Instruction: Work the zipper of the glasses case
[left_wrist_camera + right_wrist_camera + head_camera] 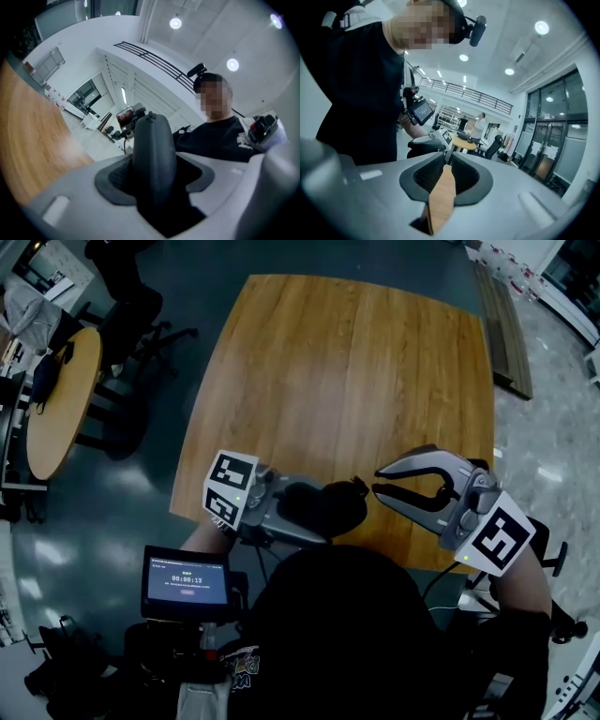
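A black glasses case (336, 509) is held over the near edge of the wooden table (347, 371). My left gripper (298, 512) is shut on it from the left. In the left gripper view the case (152, 136) fills the space between the jaws and stands out past them. A small dark tab (359, 486) sticks up at the case's right end. My right gripper (375, 480) points left at that end, just short of the tab. Its jaws stand a little apart with nothing between them. In the right gripper view only the wood of the table shows through the narrow gap of the right gripper (443, 178).
A small screen (186, 580) sits by the left forearm. A round wooden table (61, 399) and dark chairs (131, 306) stand on the floor to the left. The person's dark head and shoulders (347, 634) fill the bottom of the head view.
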Demonstrator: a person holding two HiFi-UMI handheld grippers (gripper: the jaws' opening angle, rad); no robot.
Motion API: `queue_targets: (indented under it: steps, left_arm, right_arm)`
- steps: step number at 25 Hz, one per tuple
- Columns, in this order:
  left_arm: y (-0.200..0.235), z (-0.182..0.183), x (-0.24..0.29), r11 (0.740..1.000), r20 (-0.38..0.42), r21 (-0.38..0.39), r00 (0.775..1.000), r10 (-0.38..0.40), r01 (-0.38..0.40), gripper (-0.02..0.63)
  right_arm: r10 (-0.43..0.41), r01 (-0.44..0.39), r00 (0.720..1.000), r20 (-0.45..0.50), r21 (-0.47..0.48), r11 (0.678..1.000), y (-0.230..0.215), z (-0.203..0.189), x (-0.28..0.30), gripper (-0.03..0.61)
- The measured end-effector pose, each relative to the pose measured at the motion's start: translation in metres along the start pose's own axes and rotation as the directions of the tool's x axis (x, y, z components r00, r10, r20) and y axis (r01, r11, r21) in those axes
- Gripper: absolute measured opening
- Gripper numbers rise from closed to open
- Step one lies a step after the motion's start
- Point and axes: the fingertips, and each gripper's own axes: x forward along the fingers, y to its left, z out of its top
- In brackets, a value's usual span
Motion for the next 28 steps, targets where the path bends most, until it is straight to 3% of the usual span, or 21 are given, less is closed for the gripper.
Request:
queue_targets:
  steps: [4,6,10,15,21,24,28]
  left_arm:
    - [-0.002,0.004,-0.001,1.000,0.004,-0.018,1.000,-0.019,0.019,0.255]
    - [-0.003,0.008,-0.003,0.999,0.030,-0.027,0.999,-0.029,0.030,0.255]
    - [-0.004,0.009,-0.004,0.997,0.061,-0.061,0.997,-0.047,0.051,0.255]
    - [-0.005,0.002,-0.004,0.992,0.061,-0.102,0.996,-0.072,0.078,0.255]
    - [-0.008,0.002,0.002,0.983,0.105,-0.131,0.987,-0.118,0.131,0.258]
    - [-0.009,-0.005,0.009,0.981,0.079,-0.136,0.989,-0.127,0.137,0.259]
    - [-0.010,-0.015,0.019,0.984,-0.055,-0.122,0.989,-0.138,0.131,0.259]
  right_arm:
    - [0.056,-0.069,0.995,-0.086,-0.147,0.987,0.010,-0.002,0.011,0.060]
    - [0.063,-0.078,0.994,-0.092,-0.174,0.982,0.011,-0.001,0.015,0.027]
    - [0.071,-0.090,0.992,-0.101,-0.193,0.977,0.009,-0.001,0.017,0.025]
    - [0.107,-0.124,0.988,-0.111,-0.166,0.978,0.014,-0.003,0.018,0.037]
    - [0.114,-0.116,0.993,-0.044,-0.041,0.992,0.009,-0.002,0.020,0.018]
    - [0.121,-0.122,0.992,-0.043,-0.024,0.992,0.011,-0.003,0.020,0.012]
    - [0.141,-0.146,0.988,-0.070,-0.066,0.987,0.013,-0.001,0.027,0.015]
